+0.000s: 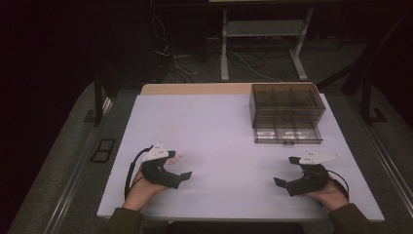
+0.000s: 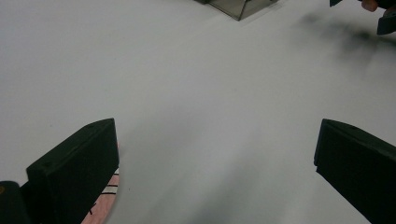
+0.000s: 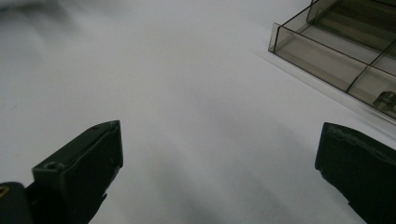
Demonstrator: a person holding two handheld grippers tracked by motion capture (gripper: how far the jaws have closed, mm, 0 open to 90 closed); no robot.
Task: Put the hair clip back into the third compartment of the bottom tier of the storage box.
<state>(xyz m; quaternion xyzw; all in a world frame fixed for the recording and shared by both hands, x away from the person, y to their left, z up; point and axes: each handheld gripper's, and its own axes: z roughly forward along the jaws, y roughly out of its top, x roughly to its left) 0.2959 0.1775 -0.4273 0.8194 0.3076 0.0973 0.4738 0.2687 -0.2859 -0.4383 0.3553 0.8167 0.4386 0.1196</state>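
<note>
So both tongs sit idle near my edge of the bench (image 1: 219, 126), nothing grabbed. Left tongs (image 1: 181, 165) at about 7 o'clock on the white top, jaws spread wide and empty; right tongs (image 1: 287, 170) at about 5 o'clock, jaws spread just as wide, also empty. A small pink thing (image 1: 177, 156) lies on the bench right beside the left tongs, just off the far jaw, and looks like the item to handle. Smoky clear drawer box (image 1: 286, 113) stands at about 1 o'clock, bottom drawer (image 1: 287, 135) pulled out toward me.

Step in hand, as I judge it: start pose, before any reach. Next move likely calls for swinging the left tongs over the pink thing, straddling it with both jaws, then closing; it looks flat and small, so a low approach is needed. Drawer is already open, so a drop there should need no extra pull.

View notes: the left gripper view shows the pink thing (image 2: 108, 198) tucked by the left jaw, with dark lines on it that the high view is too small to give. The right gripper view shows the drawer's compartments (image 3: 327, 51) close up, plus a small shiny piece (image 3: 385, 100) in one; what it is I cannot tell.
</note>
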